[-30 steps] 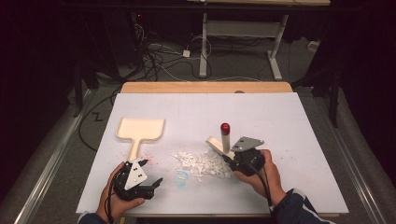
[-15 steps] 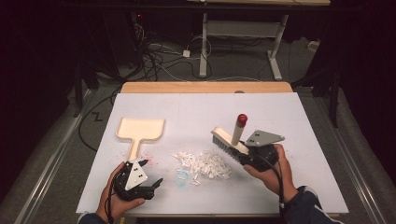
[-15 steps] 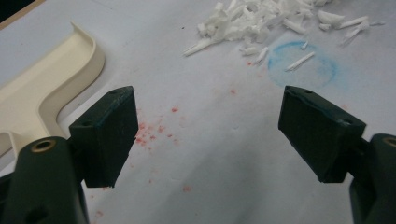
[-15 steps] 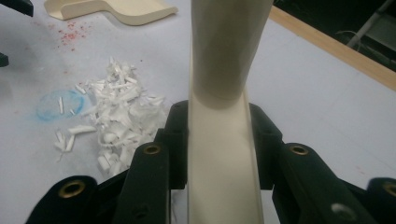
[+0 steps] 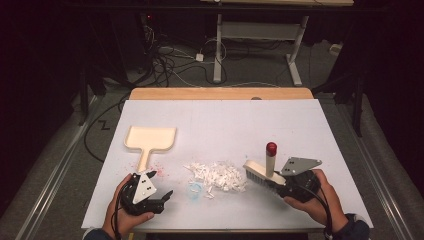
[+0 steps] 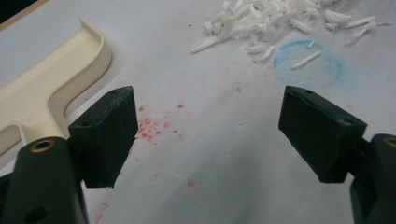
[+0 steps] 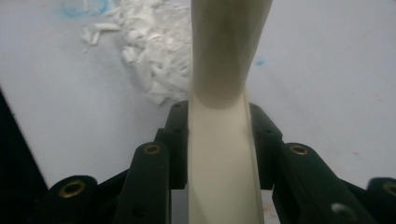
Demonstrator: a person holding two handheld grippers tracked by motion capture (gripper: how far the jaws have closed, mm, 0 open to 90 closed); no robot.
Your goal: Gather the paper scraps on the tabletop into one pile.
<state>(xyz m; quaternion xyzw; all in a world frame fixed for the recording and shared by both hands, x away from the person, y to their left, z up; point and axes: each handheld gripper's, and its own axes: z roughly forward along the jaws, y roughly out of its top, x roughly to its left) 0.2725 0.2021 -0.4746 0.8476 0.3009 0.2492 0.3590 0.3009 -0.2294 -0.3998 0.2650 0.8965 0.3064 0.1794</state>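
Observation:
A cream hand brush (image 5: 259, 173) with a red-tipped handle (image 5: 271, 149) stands just right of a pile of white shreds (image 5: 217, 175). My right gripper (image 5: 278, 187) is shut on the brush; in the right gripper view the cream body (image 7: 224, 60) runs up between the jaws (image 7: 219, 135), with the shreds (image 7: 149, 56) beyond at the left. A cream dustpan (image 5: 150, 139) lies flat at the left, handle toward me. My left gripper (image 5: 164, 198) rests near the front edge below it, open, with bare paper between its pads (image 6: 210, 130). The dustpan (image 6: 42, 88) is at its left, the shreds (image 6: 261, 18) ahead.
White paper (image 5: 225, 125) covers the table, with a wooden strip (image 5: 220, 93) along the far edge. A faint blue ring (image 5: 195, 189) and red specks (image 6: 154, 126) mark the paper near the shreds. Cables and desk legs (image 5: 217, 55) lie on the dark floor beyond.
My right gripper has carried the brush to the right, off the shred pile's right side. The left gripper has stayed where it was, open.

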